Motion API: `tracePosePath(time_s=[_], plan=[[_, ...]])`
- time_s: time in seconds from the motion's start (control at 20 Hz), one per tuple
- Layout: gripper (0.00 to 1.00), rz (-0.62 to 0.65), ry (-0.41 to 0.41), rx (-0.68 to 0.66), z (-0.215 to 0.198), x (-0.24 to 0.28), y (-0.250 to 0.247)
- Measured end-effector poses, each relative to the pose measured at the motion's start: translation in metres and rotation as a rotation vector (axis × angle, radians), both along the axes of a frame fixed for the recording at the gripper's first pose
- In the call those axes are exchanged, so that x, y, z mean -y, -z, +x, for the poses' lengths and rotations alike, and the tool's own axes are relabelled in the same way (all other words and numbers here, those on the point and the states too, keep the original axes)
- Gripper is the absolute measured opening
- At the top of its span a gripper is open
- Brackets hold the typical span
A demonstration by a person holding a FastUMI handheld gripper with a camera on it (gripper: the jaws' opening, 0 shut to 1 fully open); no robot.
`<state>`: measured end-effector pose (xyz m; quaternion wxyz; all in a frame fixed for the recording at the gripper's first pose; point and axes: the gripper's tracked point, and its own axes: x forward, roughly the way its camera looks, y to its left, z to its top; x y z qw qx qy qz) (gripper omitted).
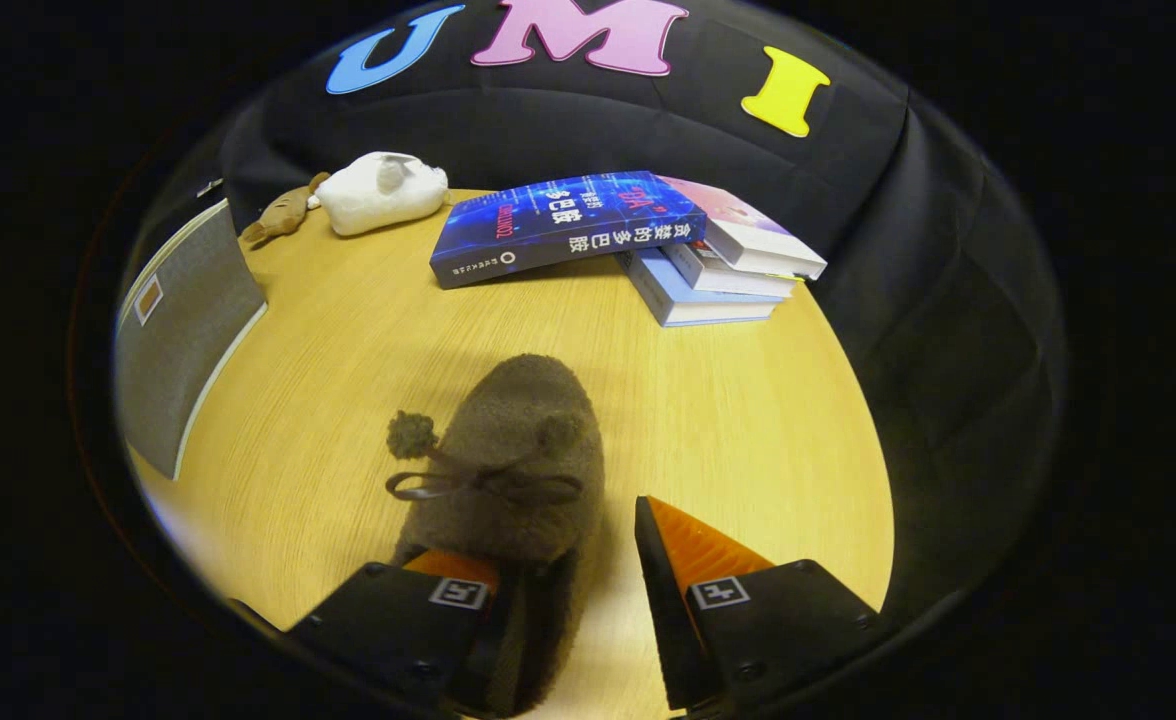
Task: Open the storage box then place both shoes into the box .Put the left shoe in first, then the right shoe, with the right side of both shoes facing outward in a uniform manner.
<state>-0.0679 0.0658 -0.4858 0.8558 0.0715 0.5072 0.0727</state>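
Gripper view: the gripper [566, 570] stands with fingers spread, straddling the heel end of a fuzzy brown slipper-shoe with a pom-pom bow [518, 450] on the light wooden table [748, 400]. Best closed squarely across the collar. The shoe's long axis runs straight ahead of the fingers, toe towards the stacked books [628, 240]; the grey fabric storage box [183, 330] stands well apart to one side.

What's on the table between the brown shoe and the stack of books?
Nothing: in the gripper view, bare table separates the brown shoe from the books. The open gripper straddles the shoe's heel.
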Motion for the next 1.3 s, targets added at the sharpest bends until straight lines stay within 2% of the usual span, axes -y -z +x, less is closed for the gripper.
tracePosePath(time_s=[0.05,0.1,0.15,0.2,0.4,0.7,1.0,1.3], plan=[[0.52,0.016,0.009,-0.009,0.006,-0.005,0.007],[0.33,0.006,0.024,-0.004,0.007,-0.003,0.008],[0.26,-0.021,0.041,-0.007,0.01,0.003,0.007],[0.08,-0.01,0.056,-0.018,0.01,0.003,0.009],[0.06,0.083,0.142,-0.046,0.011,-0.001,-0.005],[0.05,0.14,0.201,0.05,0.033,-0.004,-0.09],[0.05,0.239,0.189,0.144,0.067,-0.059,-0.197],[0.05,0.357,0.167,0.21,0.097,-0.139,-0.286]])
